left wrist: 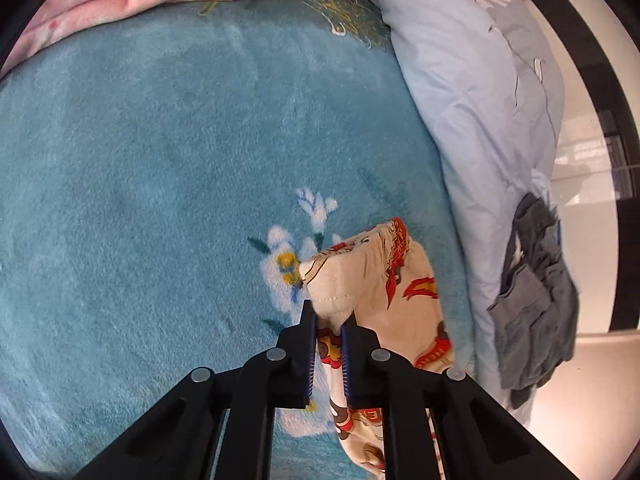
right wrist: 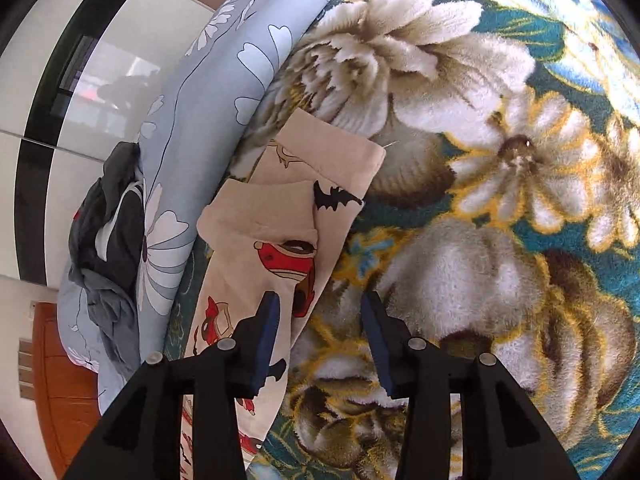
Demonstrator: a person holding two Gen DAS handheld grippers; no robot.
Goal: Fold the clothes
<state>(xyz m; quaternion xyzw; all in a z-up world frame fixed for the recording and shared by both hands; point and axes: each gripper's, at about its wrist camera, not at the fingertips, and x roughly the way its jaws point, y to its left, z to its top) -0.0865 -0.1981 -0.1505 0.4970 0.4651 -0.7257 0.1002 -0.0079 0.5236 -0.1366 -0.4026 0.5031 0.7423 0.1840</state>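
Cream cartoon-print pants (left wrist: 376,284) hang from my left gripper (left wrist: 329,316), which is shut on a bunched fold of the fabric above the blue fleece blanket (left wrist: 160,160). In the right wrist view the pant legs (right wrist: 288,216) lie flat on the flowered blanket (right wrist: 480,200), one cuff over the other. My right gripper (right wrist: 320,300) is open just above them, its left finger (right wrist: 268,320) over the cloth and its right finger over the blanket.
A pale blue flowered duvet (left wrist: 460,80) runs along the bed's edge, with a grey garment (left wrist: 536,304) draped on it. Folded pink cloth (left wrist: 120,0) lies at the far left. The duvet (right wrist: 208,120) and grey garment (right wrist: 108,220) also show in the right wrist view.
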